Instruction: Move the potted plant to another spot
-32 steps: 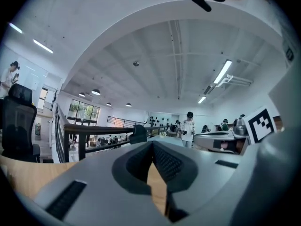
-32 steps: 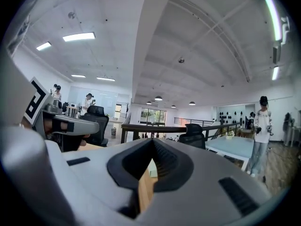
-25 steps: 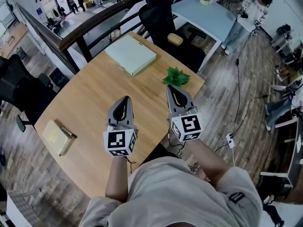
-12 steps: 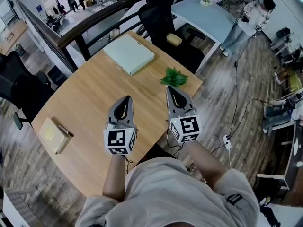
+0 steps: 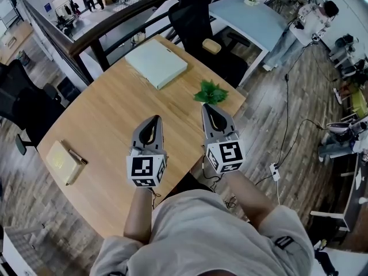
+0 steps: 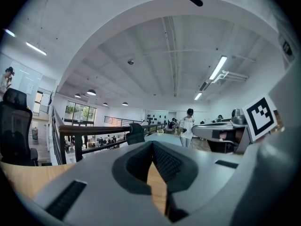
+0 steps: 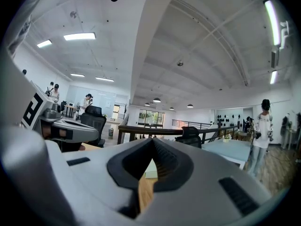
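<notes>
The potted plant [image 5: 210, 92], small with green leaves, stands on the wooden table [image 5: 109, 114] near its far right corner. My right gripper [image 5: 208, 107] is held level just short of the plant, shut and empty, not touching it. My left gripper [image 5: 152, 121] hovers beside it over the middle of the table, also shut with nothing in it. In the left gripper view the jaws of the left gripper [image 6: 152, 144] meet at their tips, and so do those of the right gripper [image 7: 152, 139] in the right gripper view. Neither gripper view shows the plant.
A pale green flat box [image 5: 156, 64] lies at the table's far end. A yellowish notebook [image 5: 64, 161] with a pen lies near the left edge. Black office chairs [image 5: 195, 22] stand behind the table, with a railing [image 5: 109, 30], a light blue table [image 5: 253, 19] and a person [image 5: 305, 22] beyond.
The head view has shifted slightly. Both grippers and the plant stay where they were.
</notes>
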Available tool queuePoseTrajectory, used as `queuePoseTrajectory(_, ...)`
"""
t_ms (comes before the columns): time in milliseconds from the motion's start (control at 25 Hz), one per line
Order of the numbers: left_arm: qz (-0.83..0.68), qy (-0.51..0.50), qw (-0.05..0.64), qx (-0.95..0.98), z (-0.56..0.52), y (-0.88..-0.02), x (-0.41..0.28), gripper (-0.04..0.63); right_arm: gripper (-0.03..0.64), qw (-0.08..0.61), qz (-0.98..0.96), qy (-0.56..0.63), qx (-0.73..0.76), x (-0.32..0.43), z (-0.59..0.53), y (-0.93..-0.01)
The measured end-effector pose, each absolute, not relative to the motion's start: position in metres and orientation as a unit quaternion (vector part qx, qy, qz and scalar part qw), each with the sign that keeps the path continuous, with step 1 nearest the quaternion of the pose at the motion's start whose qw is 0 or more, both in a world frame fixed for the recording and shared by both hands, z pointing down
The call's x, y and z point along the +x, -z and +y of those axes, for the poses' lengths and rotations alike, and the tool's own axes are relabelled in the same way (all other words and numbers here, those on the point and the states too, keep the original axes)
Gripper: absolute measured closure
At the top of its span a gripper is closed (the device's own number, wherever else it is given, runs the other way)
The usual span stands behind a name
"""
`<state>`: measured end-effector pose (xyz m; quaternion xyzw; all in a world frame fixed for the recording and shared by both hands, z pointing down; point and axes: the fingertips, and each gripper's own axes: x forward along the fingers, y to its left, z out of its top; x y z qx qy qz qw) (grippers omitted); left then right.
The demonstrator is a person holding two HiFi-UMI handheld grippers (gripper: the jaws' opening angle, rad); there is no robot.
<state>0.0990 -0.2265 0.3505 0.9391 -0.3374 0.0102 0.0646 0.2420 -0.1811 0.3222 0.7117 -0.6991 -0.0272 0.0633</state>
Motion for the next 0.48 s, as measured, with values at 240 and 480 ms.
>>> queuePoseTrajectory(240, -0.337, -0.012, 0.066, 0.939, -0.2251, -0.3518, 0.0998, 0.583, 0.614, 0.066, -0.7, 0.026, 0.711, 0.242, -0.1801, -0.3232)
queuePoseTrajectory(480, -0.333, -0.011, 0.066, 0.94, -0.2247, -0.3518, 0.1026, 0.583, 0.614, 0.07, -0.7, 0.027, 0.71, 0.2425, -0.1802, -0.3235)
